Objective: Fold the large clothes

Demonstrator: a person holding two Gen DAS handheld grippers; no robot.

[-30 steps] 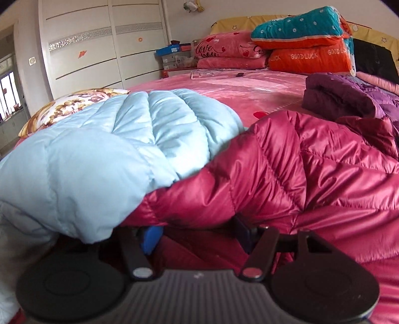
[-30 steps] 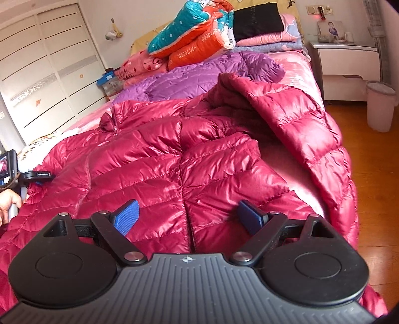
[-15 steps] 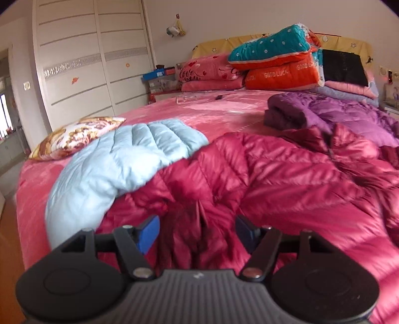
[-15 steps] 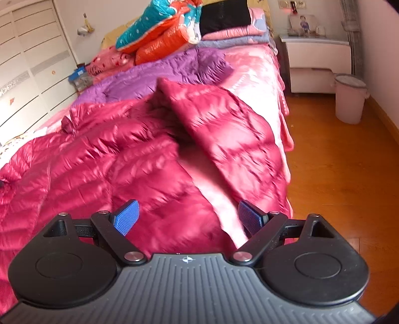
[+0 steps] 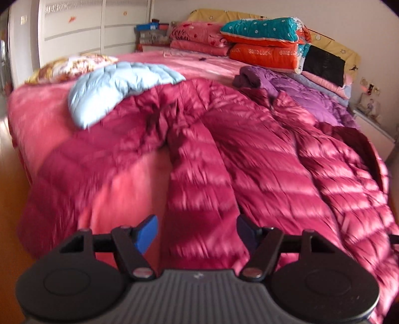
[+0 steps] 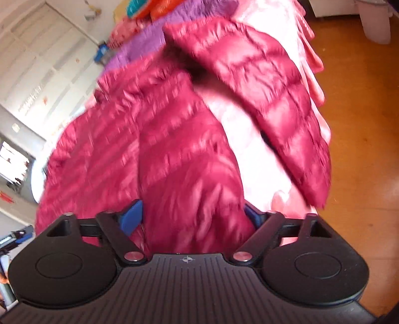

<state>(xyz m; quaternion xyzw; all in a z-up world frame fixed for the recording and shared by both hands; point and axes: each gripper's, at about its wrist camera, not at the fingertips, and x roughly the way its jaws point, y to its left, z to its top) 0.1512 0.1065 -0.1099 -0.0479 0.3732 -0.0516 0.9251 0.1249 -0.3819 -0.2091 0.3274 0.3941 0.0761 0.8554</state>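
A crimson down jacket point(image 5: 249, 154) lies spread over the foot of the pink bed point(image 5: 37, 112), its hem hanging toward me. My left gripper point(image 5: 197, 231) hovers over that hem, its jaws opening; fabric shows between the blue fingertips point(image 5: 147, 233) but the pads do not press it. In the blurred right wrist view the same jacket point(image 6: 174, 149) fills the middle, one sleeve point(image 6: 274, 99) trailing off to the right. My right gripper point(image 6: 192, 215) is closing around the jacket's lower edge, which bulges between the jaws without a firm pinch showing.
A light blue down jacket point(image 5: 112, 87) and a purple one point(image 5: 299, 92) lie farther up the bed. Folded quilts point(image 5: 264, 42) are stacked at the headboard. A white wardrobe point(image 5: 87, 30) stands left, a waste bin point(image 6: 374, 20) on the wooden floor point(image 6: 361, 124) right.
My left gripper has drawn back from beside the light blue jacket to the crimson jacket's hem. My right gripper has swung, rolled and dipped toward the hem, and its jaws have narrowed.
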